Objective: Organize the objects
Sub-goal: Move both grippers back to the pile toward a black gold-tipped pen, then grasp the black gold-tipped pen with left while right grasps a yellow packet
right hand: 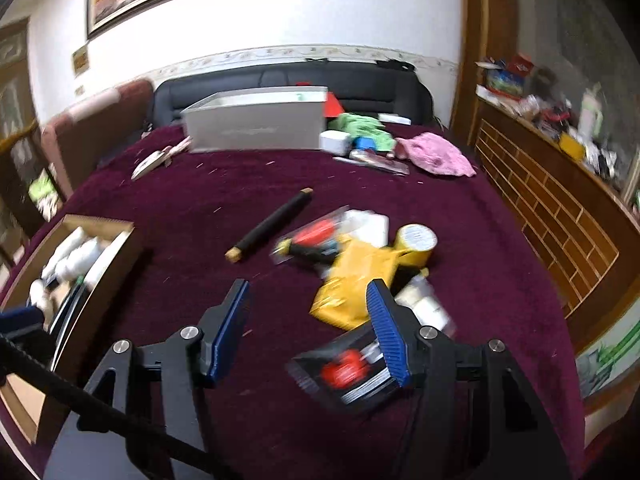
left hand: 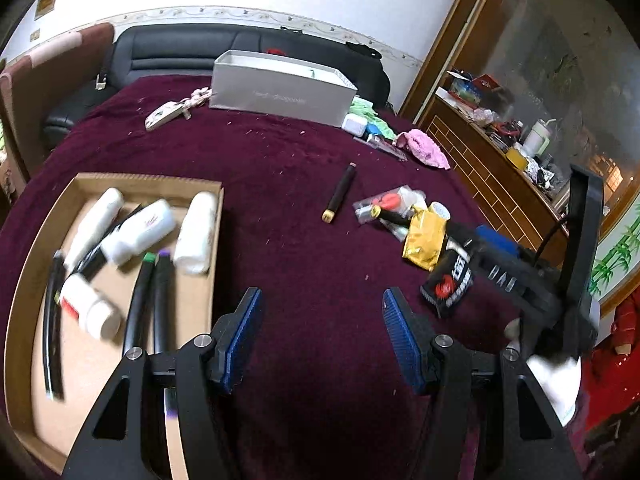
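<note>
In the left wrist view my left gripper (left hand: 322,304) is open over bare maroon cloth, with nothing between its blue pads. Left of it lies a cardboard tray (left hand: 148,180) holding white bottles (left hand: 140,228) and black tubes (left hand: 160,300). My right gripper (right hand: 308,292) is also open and holds nothing. It hovers beside a pile: a yellow packet (right hand: 352,284), a black packet with a red mark (right hand: 352,368), a yellow tape roll (right hand: 416,240) and clear wrapped items. A black stick with a yellow end (right hand: 272,226) lies alone near the middle.
A grey open box (left hand: 280,92) stands at the back of the maroon-covered surface. A pink cloth (left hand: 426,148), green cloth and small white items lie to its right. A cluttered wooden cabinet (right hand: 540,200) runs along the right, and a dark sofa (left hand: 180,52) sits behind.
</note>
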`<move>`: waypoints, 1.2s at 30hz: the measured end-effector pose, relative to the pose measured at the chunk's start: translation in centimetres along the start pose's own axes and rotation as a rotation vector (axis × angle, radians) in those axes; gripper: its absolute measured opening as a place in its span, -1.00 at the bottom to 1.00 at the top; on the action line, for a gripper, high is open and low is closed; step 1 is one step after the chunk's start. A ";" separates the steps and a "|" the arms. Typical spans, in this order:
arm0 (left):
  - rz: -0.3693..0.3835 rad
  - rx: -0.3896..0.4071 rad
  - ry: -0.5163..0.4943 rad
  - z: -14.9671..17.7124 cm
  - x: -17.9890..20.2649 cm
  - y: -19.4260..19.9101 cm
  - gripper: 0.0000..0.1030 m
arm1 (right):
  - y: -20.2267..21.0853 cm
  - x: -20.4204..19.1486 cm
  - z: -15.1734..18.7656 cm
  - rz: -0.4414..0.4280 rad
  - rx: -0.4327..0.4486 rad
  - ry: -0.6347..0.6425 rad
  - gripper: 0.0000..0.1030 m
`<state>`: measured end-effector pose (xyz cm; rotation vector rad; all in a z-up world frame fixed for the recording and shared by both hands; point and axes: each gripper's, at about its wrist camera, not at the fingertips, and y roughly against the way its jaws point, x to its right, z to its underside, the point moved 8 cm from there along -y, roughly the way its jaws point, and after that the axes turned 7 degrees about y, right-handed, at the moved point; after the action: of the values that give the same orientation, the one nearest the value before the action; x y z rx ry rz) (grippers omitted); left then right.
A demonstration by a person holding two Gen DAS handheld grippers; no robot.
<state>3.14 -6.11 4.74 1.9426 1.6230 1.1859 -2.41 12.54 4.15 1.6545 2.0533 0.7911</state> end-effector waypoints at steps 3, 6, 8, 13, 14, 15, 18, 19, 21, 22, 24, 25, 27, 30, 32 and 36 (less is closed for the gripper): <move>0.019 0.013 -0.049 -2.2 1.5 -1.6 0.07 | -1.2 4.6 -1.3 0.026 0.022 -0.104 0.20; 0.001 0.008 -0.129 -4.3 2.9 -4.6 0.07 | -2.8 8.3 -1.3 0.017 0.019 -0.219 0.25; 0.014 -0.011 -0.182 -5.6 4.0 -7.0 0.07 | -3.5 10.4 -0.6 0.012 0.022 -0.296 0.25; -0.014 -0.064 -0.213 -8.7 5.1 -13.7 0.07 | -5.1 12.9 1.7 -0.009 -0.029 -0.393 0.25; -0.024 -0.068 -0.227 -9.1 5.3 -15.0 0.07 | -5.3 13.2 2.1 -0.018 -0.043 -0.413 0.25; -0.048 -0.067 -0.255 -9.3 5.5 -16.3 0.07 | -5.3 13.4 2.3 -0.025 -0.050 -0.429 0.25; -0.145 -0.068 -0.340 -9.6 5.8 -19.5 0.07 | -5.0 13.6 2.0 -0.031 -0.040 -0.435 0.25; -0.167 -0.068 -0.363 -9.5 5.9 -20.3 0.07 | -4.8 13.4 2.0 -0.030 -0.037 -0.428 0.25; -0.194 -0.081 -0.403 -9.2 5.8 -21.7 0.07 | -4.7 13.2 2.0 -0.034 -0.038 -0.426 0.25; -0.198 -0.093 -0.416 -9.0 5.7 -22.1 0.06 | -4.6 13.0 2.1 -0.042 -0.041 -0.432 0.25; -0.219 -0.116 -0.437 -8.5 5.5 -23.1 -0.36 | -4.8 13.2 2.3 -0.046 -0.045 -0.441 0.25; -0.199 -0.155 -0.434 -8.1 5.5 -23.7 -0.49 | -4.9 13.3 2.3 -0.046 -0.047 -0.444 0.25; -0.171 -0.151 -0.432 -8.1 5.8 -23.6 -0.77 | -5.0 13.4 2.4 -0.045 -0.047 -0.450 0.25; -0.151 -0.169 -0.433 -7.4 6.0 -23.1 -0.78 | -5.2 13.5 2.6 -0.043 -0.057 -0.451 0.25; -0.133 -0.169 -0.402 -7.3 5.5 -22.4 -0.78 | -5.4 13.5 2.7 -0.044 -0.064 -0.454 0.25; -0.078 -0.147 -0.336 -6.6 4.6 -19.2 -0.78 | -5.7 13.6 2.7 -0.044 -0.063 -0.457 0.25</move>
<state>-14.21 2.06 -3.29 1.8494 1.3832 0.8661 -8.21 25.44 -0.92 1.5739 1.7189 0.4084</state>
